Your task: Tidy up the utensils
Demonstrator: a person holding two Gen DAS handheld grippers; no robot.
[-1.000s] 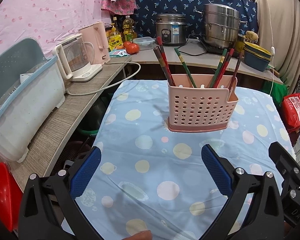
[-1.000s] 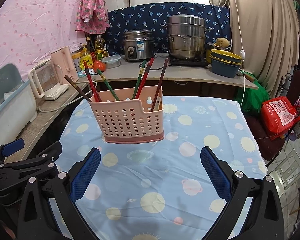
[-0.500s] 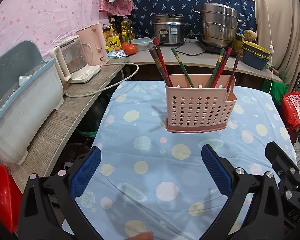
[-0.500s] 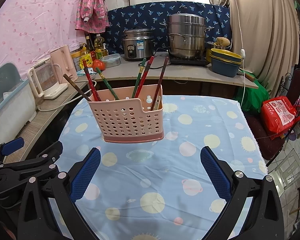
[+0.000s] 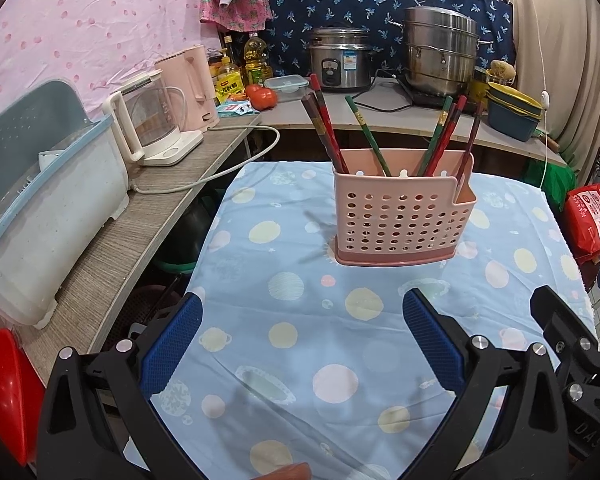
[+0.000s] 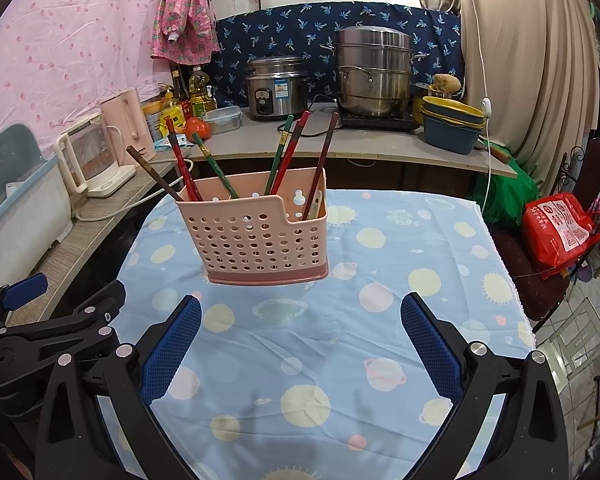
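Note:
A pink perforated utensil basket (image 5: 404, 216) stands upright on the blue dotted tablecloth (image 5: 300, 344); it also shows in the right wrist view (image 6: 256, 236). Several red, green and brown chopsticks (image 5: 328, 128) lean inside it, seen too in the right wrist view (image 6: 292, 152). My left gripper (image 5: 300, 340) is open and empty, held above the cloth short of the basket. My right gripper (image 6: 300, 340) is open and empty, also short of the basket. Each gripper shows at the edge of the other's view.
A side counter on the left holds a white dish rack (image 5: 40, 216), a glass kettle (image 5: 148, 124) and a pink kettle (image 5: 188, 88). The back counter holds a rice cooker (image 5: 340, 64), a steel steamer pot (image 5: 440, 56), stacked bowls (image 5: 512, 112) and a tomato (image 5: 262, 96). A red bag (image 6: 560, 228) sits on a chair at right.
Both grippers have drifted back slightly from the basket and stay open. The basket and chopsticks have not moved.

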